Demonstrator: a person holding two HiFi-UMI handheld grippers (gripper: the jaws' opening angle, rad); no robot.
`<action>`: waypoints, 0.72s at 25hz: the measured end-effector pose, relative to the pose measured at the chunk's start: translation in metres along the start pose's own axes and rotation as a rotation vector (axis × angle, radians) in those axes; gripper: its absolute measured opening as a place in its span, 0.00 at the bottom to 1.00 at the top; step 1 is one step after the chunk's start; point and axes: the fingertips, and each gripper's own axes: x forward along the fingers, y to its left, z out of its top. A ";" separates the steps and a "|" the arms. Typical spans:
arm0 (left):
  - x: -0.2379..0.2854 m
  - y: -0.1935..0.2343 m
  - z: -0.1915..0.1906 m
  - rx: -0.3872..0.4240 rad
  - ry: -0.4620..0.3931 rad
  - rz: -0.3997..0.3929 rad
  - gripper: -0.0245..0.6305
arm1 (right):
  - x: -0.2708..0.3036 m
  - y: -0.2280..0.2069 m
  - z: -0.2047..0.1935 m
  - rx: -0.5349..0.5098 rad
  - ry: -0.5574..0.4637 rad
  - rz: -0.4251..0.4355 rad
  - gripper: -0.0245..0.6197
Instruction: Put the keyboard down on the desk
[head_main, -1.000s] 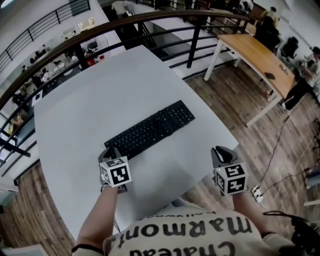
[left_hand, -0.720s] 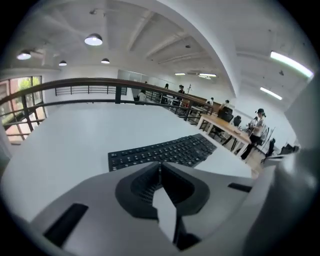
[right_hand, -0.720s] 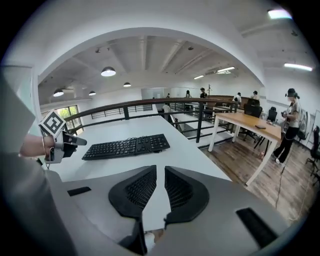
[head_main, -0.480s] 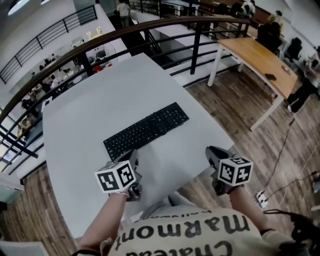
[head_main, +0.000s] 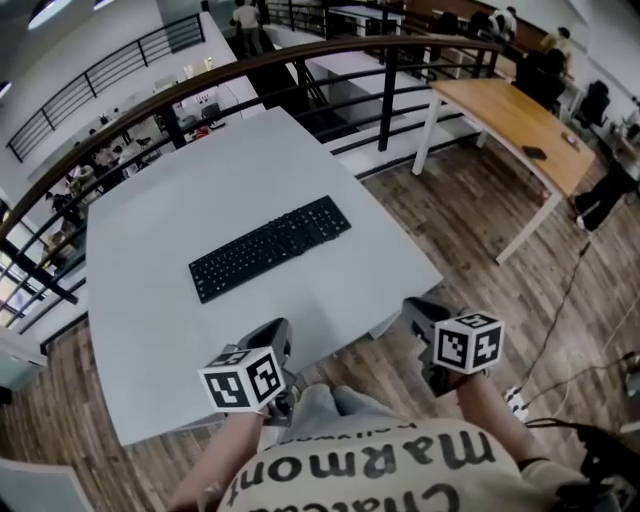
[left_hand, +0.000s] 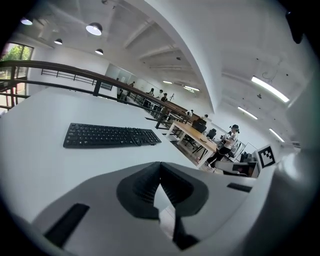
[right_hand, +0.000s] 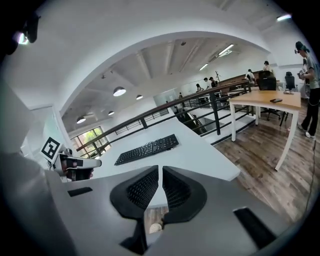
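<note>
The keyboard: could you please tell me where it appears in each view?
Head view: keyboard at centre, on the white desk.
Left gripper view: left of centre, beyond the jaws.
Right gripper view: centre, just above the jaws.
Shared landmark: the wooden table right of the desk.

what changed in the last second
The left tongs drew back from the left end of the black keyboard to the near edge of the white desk, shut and empty. The right tongs, also shut, shifted little beside the desk. The keyboard stayed flat on the desk.
</note>
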 end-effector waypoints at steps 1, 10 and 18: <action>-0.001 -0.006 -0.007 -0.008 0.001 0.003 0.04 | -0.006 -0.005 -0.005 -0.004 0.008 0.000 0.12; -0.018 -0.048 -0.046 -0.042 -0.004 0.026 0.04 | -0.052 -0.031 -0.030 -0.012 0.036 0.008 0.11; -0.024 -0.072 -0.066 -0.038 0.008 0.036 0.04 | -0.076 -0.046 -0.046 0.002 0.050 0.010 0.12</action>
